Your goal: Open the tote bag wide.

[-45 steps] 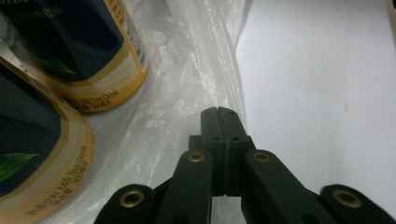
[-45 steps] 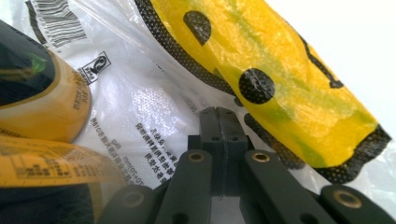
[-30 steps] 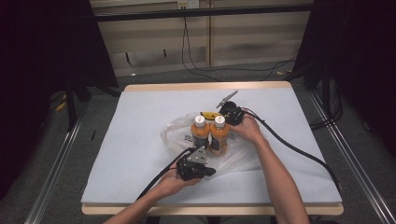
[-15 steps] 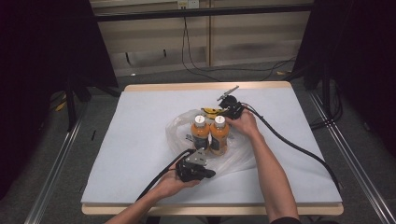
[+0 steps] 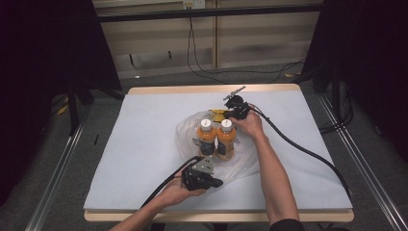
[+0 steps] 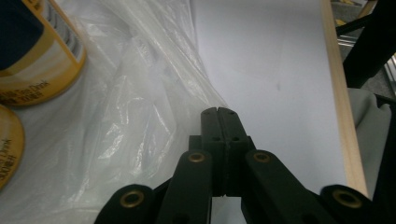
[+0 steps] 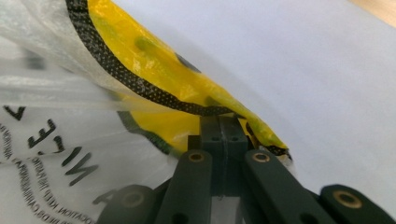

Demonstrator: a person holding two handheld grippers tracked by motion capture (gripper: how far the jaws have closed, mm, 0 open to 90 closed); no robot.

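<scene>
- Clear plastic bag lies crumpled on the white table cover, between the two grippers; thin, glossy film, heavily creased, see-through.
- Bag print: a yellow patch with a black dotted border at the end by the right gripper, plus black lettering on the film beside that gripper's tips.
- Two orange drink bottles, white caps, stand upright side by side on the bag, beyond the left gripper's tips and just beside the right hand.
- Left gripper: jaws pressed together, pads meeting; they lie at the bag's near edge, film just to their left in the left gripper view. Whether film is pinched between them cannot be told.
- Right gripper: jaws closed, tips on the yellow-printed edge of the bag, which runs across right at the tips; the film looks nipped there.
- Bottle labels, yellow-rimmed, show close beside the left gripper, up and left of its tips.
</scene>
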